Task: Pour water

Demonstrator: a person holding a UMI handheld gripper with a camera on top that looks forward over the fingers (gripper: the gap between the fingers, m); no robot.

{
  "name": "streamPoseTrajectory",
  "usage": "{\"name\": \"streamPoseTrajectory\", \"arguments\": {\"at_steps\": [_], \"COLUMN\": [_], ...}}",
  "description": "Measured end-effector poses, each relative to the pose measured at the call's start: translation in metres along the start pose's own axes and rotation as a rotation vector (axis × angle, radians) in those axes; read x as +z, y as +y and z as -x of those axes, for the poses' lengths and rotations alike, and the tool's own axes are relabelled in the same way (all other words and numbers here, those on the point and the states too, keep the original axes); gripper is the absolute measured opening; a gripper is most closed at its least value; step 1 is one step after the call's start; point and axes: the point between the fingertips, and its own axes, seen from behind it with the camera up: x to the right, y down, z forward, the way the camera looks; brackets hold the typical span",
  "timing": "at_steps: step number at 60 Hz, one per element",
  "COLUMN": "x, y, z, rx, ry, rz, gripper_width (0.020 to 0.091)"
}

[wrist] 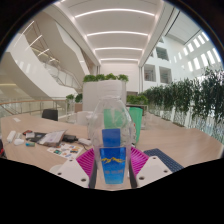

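Blue cup (113, 160) clenched tight in my tongs (113, 165) over the surface (45, 150), tip it too fast and water slops out.

I see a wooden desk (40, 152) with small clutter (62, 150) near its left edge. Beyond its far edge stand a green bin (135, 120) and planters (185, 100).
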Motion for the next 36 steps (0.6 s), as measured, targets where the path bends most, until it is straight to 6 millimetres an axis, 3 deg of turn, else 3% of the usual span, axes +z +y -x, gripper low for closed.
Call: {"name": "streamPoseTrajectory", "arguments": {"at_steps": [4, 7, 8, 9, 18, 19, 20, 26, 28, 36], "x": [-0.001, 0.002, 0.012, -0.002, -0.013, 0.01, -0.001, -0.009, 0.003, -0.001], "y": [0.026, 0.045, 0.063, 0.061, 0.085, 0.092, 0.095, 0.114, 0.109, 0.115], "z": [-0.008, -0.001, 0.006, -0.001, -0.012, -0.004, -0.006, -0.009, -0.006, -0.008], "rx": [-0.002, 0.038, 0.048, 0.051, 0.062, 0.068, 0.074, 0.09, 0.078, 0.071], "ry": [-0.02, -0.056, -0.06, -0.061, -0.065, -0.064, -0.062, -0.053, -0.055, -0.039], "rz": [0.056, 0.075, 0.072, 0.073, 0.128, 0.135, 0.136, 0.177, 0.167, 0.172], "gripper_width": [0.047, 0.047, 0.0469, 0.047, 0.0471, 0.0471, 0.0471, 0.0472, 0.0471, 0.0501]}}
